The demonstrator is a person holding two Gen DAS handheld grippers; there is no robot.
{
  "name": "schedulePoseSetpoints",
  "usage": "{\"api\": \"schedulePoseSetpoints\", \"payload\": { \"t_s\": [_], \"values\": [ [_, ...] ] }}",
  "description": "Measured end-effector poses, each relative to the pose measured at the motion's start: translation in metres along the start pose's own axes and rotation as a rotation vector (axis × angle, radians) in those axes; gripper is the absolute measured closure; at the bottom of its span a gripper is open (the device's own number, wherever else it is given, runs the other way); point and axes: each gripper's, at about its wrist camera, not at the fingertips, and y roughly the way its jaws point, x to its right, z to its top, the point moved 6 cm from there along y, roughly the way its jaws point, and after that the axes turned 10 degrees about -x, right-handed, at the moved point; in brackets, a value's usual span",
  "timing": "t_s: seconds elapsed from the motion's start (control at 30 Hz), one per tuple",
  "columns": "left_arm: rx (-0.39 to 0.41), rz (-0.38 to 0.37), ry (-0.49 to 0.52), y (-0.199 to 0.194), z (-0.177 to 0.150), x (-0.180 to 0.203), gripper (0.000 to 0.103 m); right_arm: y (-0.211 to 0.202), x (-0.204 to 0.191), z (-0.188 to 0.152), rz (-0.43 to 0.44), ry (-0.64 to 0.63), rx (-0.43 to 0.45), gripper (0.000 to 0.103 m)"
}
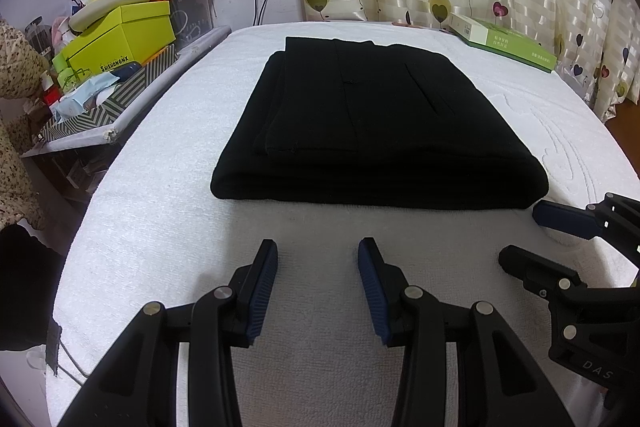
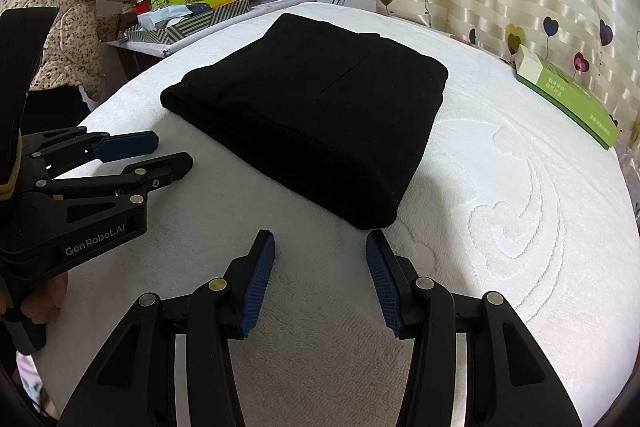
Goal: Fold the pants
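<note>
The black pants (image 1: 380, 131) lie folded mid-frame on the white towel (image 1: 160, 187). Both grippers — left (image 1: 318, 247) and right (image 2: 320, 239) — sit at the bottom edge, fingers spread, gripping nothing.

Black linkage fingers (image 1: 264, 287) carry ribbed blue pads, silver rivets, white "GenRobot.AI" lettering.

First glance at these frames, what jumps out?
The black pants, already folded into a neat rectangle, lie mid-way across the white towel-covered table. Both grippers, left and right, stand open just short of its near edge, holding nothing. A green box sits far right.
</note>
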Motion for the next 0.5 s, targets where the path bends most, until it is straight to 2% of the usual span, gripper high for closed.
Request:
{"api": "schedulePoseSetpoints", "payload": {
  "t_s": [0.3,0.5],
  "values": [
    [0.002,0.014,0.008,-0.0005,0.0000,0.0009,0.058,0.0001,-0.0001,0.0000,-0.001,0.000,0.000,0.054],
    [0.000,-0.003,0.000,0.0001,0.0006,0.0004,0.058,0.0005,-0.0006,-0.0004,-0.001,0.000,0.000,0.054]
  ]
}}
